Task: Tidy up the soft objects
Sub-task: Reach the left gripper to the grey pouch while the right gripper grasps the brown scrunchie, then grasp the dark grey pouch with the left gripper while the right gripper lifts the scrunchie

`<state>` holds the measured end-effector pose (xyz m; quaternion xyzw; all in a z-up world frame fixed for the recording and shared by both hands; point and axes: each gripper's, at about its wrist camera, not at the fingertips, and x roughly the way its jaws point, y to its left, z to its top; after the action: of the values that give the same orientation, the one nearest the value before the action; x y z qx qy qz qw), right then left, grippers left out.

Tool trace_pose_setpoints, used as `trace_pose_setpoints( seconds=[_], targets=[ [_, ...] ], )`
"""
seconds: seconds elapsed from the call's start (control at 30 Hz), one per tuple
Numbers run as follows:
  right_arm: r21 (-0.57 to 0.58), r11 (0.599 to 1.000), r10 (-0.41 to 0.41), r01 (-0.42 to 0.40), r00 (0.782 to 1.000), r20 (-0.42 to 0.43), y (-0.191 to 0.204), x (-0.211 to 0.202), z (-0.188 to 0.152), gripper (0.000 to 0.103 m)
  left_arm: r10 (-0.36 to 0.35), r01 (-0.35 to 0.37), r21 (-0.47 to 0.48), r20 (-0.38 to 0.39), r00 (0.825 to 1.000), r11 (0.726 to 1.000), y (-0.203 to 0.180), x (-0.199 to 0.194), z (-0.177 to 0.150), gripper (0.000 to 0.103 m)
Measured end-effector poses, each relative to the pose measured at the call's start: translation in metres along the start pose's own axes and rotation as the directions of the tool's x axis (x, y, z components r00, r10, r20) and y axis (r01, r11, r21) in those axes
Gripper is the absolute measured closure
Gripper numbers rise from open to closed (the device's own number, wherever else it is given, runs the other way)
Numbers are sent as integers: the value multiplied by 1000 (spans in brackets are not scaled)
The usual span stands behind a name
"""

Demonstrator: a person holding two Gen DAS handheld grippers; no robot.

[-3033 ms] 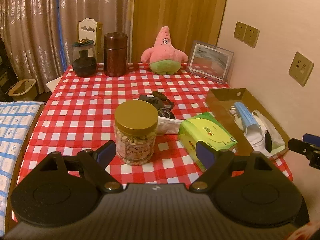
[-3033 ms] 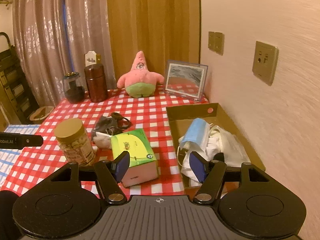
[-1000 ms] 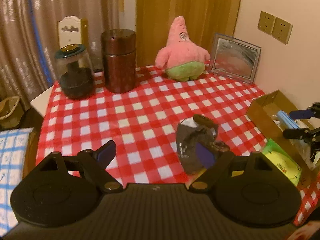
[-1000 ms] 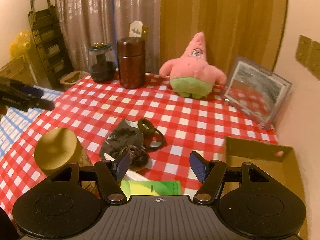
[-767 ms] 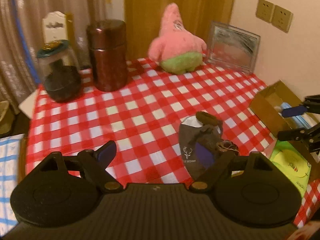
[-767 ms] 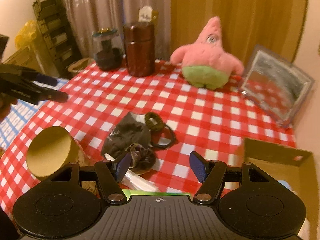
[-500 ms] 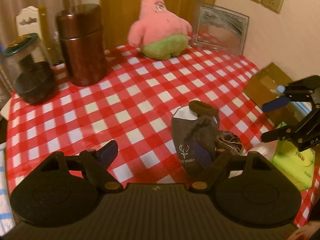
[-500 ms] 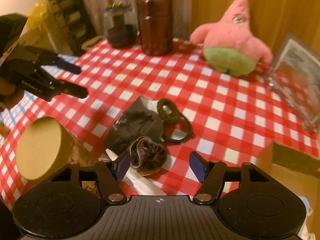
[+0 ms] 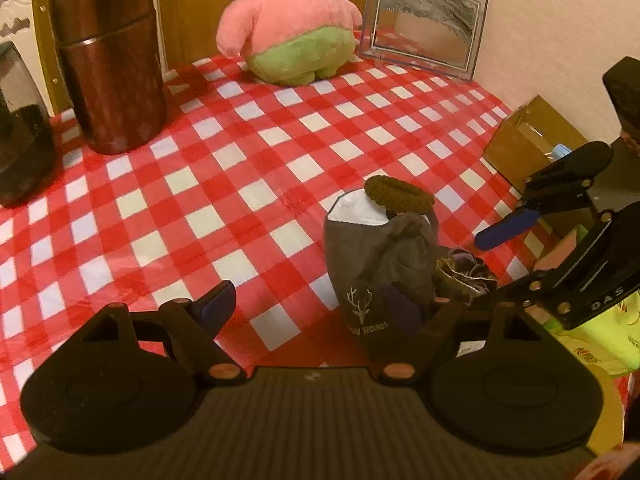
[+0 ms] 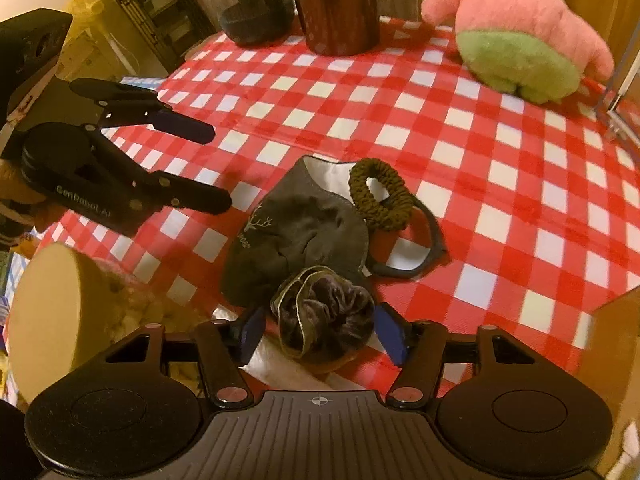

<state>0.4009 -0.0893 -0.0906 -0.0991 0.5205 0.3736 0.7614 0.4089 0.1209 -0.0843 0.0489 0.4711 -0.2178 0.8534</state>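
Observation:
A grey face mask (image 10: 296,232) with a deer print lies on the red checked tablecloth (image 10: 460,128). An olive scrunchie (image 10: 380,196) rests on its far edge and a dark velvet scrunchie (image 10: 324,312) on its near edge. My right gripper (image 10: 322,334) straddles the velvet scrunchie with its jaws closing; the pads stand just beside it, not pressing. My left gripper (image 9: 312,306) is open low over the cloth, its right finger in front of the mask (image 9: 372,264). The right wrist view shows the left gripper (image 10: 216,168) open, left of the mask.
A pink starfish plush (image 9: 288,24), a picture frame (image 9: 424,36), a brown canister (image 9: 108,72) and a glass jar (image 10: 252,4) stand at the back. A gold-lidded jar (image 10: 44,312) is near left. A cardboard box (image 9: 528,140) and a green tissue pack (image 9: 600,336) sit right.
Both grippers have come down and forward towards the mask pile. The right jaws have narrowed around the velvet scrunchie. The left jaws stay wide.

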Motion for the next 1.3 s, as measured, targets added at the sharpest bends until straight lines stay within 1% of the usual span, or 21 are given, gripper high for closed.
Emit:
trace_pose_setpoints(
  seconds=[0.1,0.17,0.2,0.3,0.37,0.43,0.47,0.53,0.67,0.73,0.8,0.83,0.87,0.9,1.0,1.03,1.17,1.3],
  targets=[
    [2,1000,-2,2,1000,-26,-2,10,2,51,-18,18,-6,-10,1000,1000,-1,6,0,22],
    [-16,1000,-11,10,999,-41,-1,17,2,59,-30,30,-5,-19,999,1000,-2,11,1,22],
    [-21,1000,-14,13,999,-45,0,19,1,60,-37,37,-5,-24,999,999,-2,14,1,22],
    [-27,999,-19,18,999,-46,-1,21,0,69,-55,55,-8,-42,998,998,-4,23,2,22],
    [-17,1000,-18,18,999,-43,-2,20,-1,80,-67,67,-6,-56,996,998,-5,29,4,23],
    [-17,1000,-21,20,999,-34,-2,17,-2,88,-77,78,1,-71,994,997,-7,35,6,25],
    [-16,1000,-21,21,999,-25,-3,14,-3,89,-83,84,4,-77,994,996,-8,37,6,26],
    [-7,1000,-23,23,1000,-5,-5,7,-4,89,-97,98,5,-89,991,995,-10,42,8,33],
    [-3,999,-41,41,999,24,-7,-3,-6,89,-114,116,4,-112,987,993,-13,52,12,37],
    [5,999,-45,45,998,34,-8,-7,-6,89,-117,118,-1,-125,985,993,-14,57,13,53],
    [13,999,-50,50,998,44,-9,-10,-7,89,-117,117,-7,-137,984,993,-14,61,13,60],
    [16,998,-54,53,997,48,-9,-11,-8,89,-119,119,-10,-142,983,993,-14,62,13,68],
    [19,998,-59,58,997,51,-9,-13,-8,89,-122,122,-12,-144,982,992,-14,62,13,73],
    [20,998,-66,65,996,54,-8,-14,-9,89,-125,125,-10,-145,982,992,-15,61,13,82],
    [22,996,-82,81,995,61,-8,-16,-10,89,-116,118,4,-143,983,993,-17,54,15,94],
    [25,996,-85,84,994,64,-8,-17,-11,89,-112,114,8,-138,984,993,-17,51,16,96],
    [30,994,-103,100,992,79,-8,-26,-12,89,-65,71,50,-109,992,996,-18,28,24,98],
    [30,993,-117,115,988,100,-4,-38,-14,89,6,6,131,-92,996,991,-24,-1,31,98]
  ],
)
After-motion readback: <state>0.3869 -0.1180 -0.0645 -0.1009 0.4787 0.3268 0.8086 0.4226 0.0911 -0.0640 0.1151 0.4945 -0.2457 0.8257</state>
